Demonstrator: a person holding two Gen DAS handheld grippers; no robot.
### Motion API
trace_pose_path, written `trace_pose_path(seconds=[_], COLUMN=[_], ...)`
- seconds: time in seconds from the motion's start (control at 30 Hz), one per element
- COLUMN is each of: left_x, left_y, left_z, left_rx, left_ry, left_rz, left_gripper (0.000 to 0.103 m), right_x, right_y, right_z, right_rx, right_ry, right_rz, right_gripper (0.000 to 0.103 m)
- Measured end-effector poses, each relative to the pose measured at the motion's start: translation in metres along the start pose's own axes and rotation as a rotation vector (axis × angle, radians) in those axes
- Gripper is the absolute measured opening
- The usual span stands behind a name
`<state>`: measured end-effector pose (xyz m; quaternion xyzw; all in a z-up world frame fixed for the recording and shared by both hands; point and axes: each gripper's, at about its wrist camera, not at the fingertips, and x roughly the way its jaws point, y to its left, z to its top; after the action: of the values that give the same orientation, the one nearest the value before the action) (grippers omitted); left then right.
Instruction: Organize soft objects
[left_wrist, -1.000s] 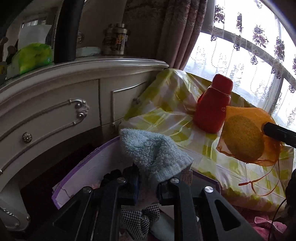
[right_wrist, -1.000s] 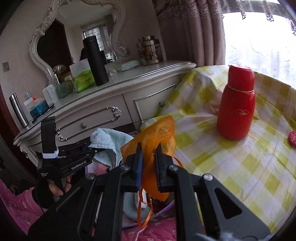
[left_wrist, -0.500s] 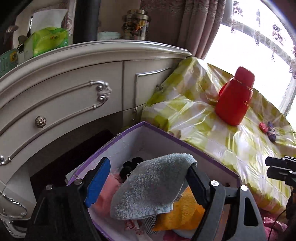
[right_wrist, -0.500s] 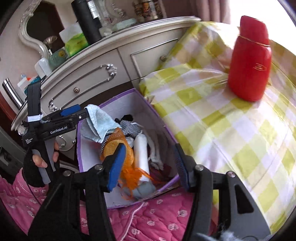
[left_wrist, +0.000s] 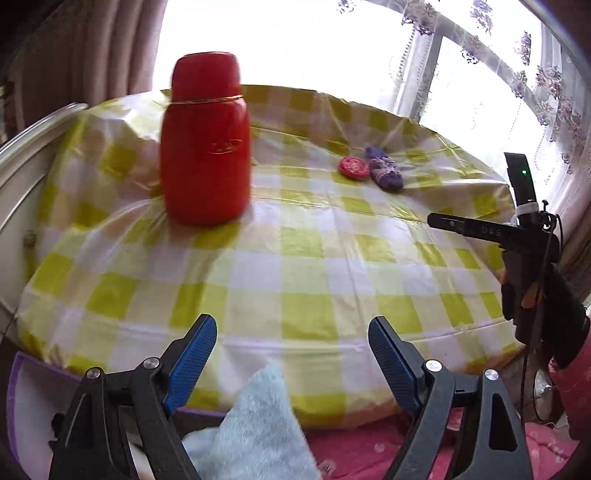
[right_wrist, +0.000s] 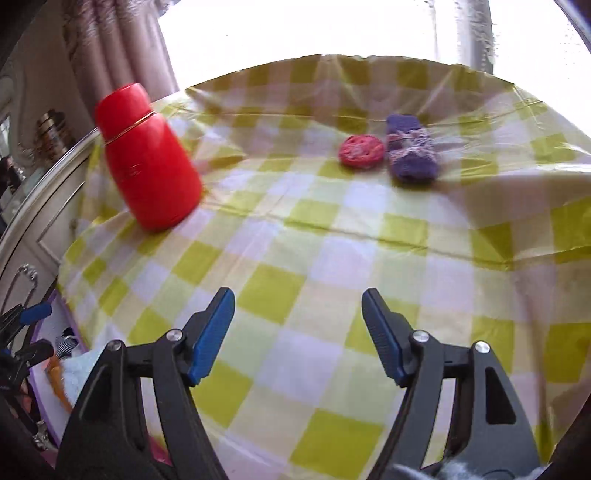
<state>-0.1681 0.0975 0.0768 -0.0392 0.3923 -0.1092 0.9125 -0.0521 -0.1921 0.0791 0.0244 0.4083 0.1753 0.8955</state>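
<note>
We hold both grippers over the table (right_wrist: 332, 258) with its yellow-and-white checked cloth, and each one is empty. The left gripper (left_wrist: 291, 358) has just been opening its jaws and they stand wide apart with nothing between the blue pads; just below it the light blue towel (left_wrist: 258, 424) lies in the purple-edged box (left_wrist: 14, 398) at the table's near edge, free of the pads. The right gripper (right_wrist: 297, 332) has likewise just been spreading its jaws — wide now, only bare cloth showing between them. Further across the table, the two soft things left out lie side by side, touching or nearly so: a round pink-red knitted pad (right_wrist: 361, 151) and a purple knitted sock (right_wrist: 412, 153). A red flask (right_wrist: 147, 158) stands upright well to their left — near the dresser (right_wrist: 33, 206).
</note>
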Motion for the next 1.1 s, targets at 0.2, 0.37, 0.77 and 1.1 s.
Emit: trace_pose_path(seconds=[0.2, 0.37, 0.77, 1.1], left_x=[0.062, 0.027, -0.027, 0.036], left_y=[-0.016, 0.023, 0.009, -0.034], left_z=[0.06, 0.039, -0.066, -0.112], left_rx=[-0.024, -0.086, -0.021, 0.198], left_ry=[0.031, 0.027, 0.278, 0.414], left_rz=[-0.019, -0.027, -0.126, -0.071], left_gripper=[0.085, 0.085, 0.085, 0.081], right_x=[0.036, 0.028, 0.006, -0.059], right_y=[-0.067, -0.074, -0.033, -0.014], right_z=[0.051, 0.047, 0.015, 0.016], right_rx=[0.075, 0.099, 0.076, 0.075], right_ry=[0.003, -0.049, -0.092, -0.19], right_rz=[-0.099, -0.032, 0.053, 0.082], right_gripper=[0.075, 0.076, 0.076, 0.078])
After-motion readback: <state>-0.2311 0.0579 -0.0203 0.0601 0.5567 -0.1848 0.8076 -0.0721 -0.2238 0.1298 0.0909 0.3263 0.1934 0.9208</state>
